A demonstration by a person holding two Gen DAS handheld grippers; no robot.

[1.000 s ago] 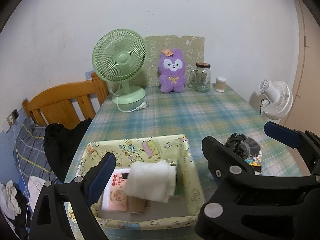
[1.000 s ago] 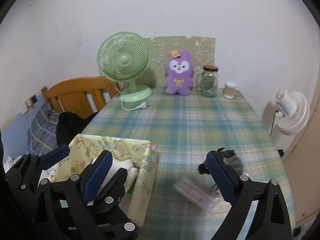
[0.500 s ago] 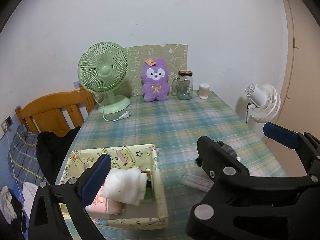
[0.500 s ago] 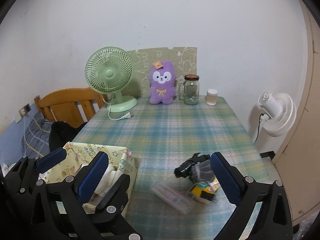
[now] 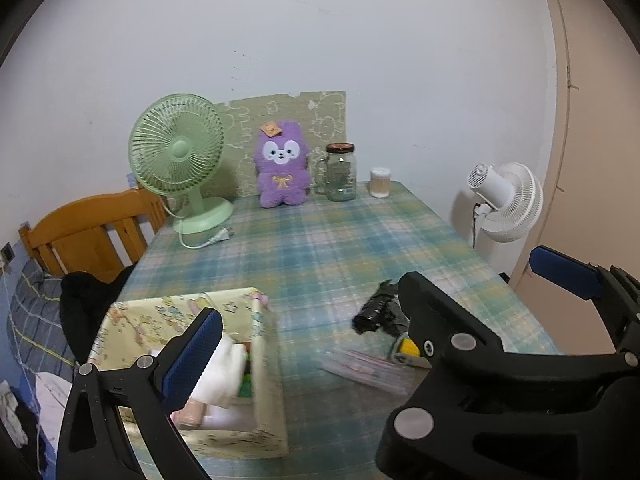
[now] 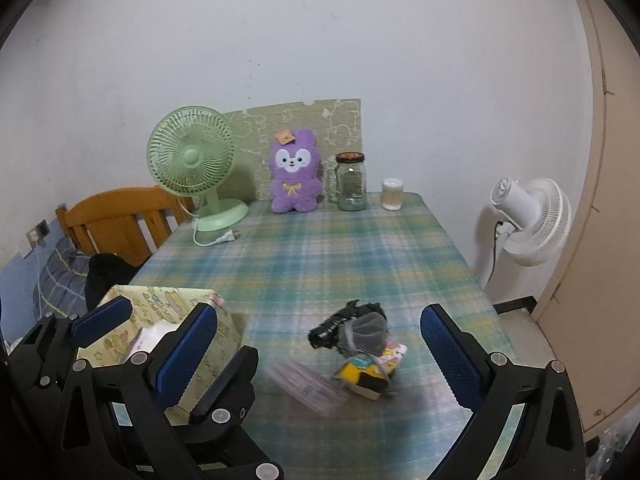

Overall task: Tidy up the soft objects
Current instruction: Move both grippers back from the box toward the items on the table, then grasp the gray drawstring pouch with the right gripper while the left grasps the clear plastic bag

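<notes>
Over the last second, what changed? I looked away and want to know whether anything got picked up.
Nothing was picked up. Both grippers pulled back and up from the table: the patterned box and the small pile now sit farther off. The left gripper and right gripper are open and empty as before. The white cloth stays in the box; green fan and purple plush are unmoved.

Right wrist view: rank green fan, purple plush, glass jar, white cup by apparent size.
1. green fan
2. purple plush
3. glass jar
4. white cup
All stand along the table's far edge, at similar distance, so the order looks reliable.
</notes>
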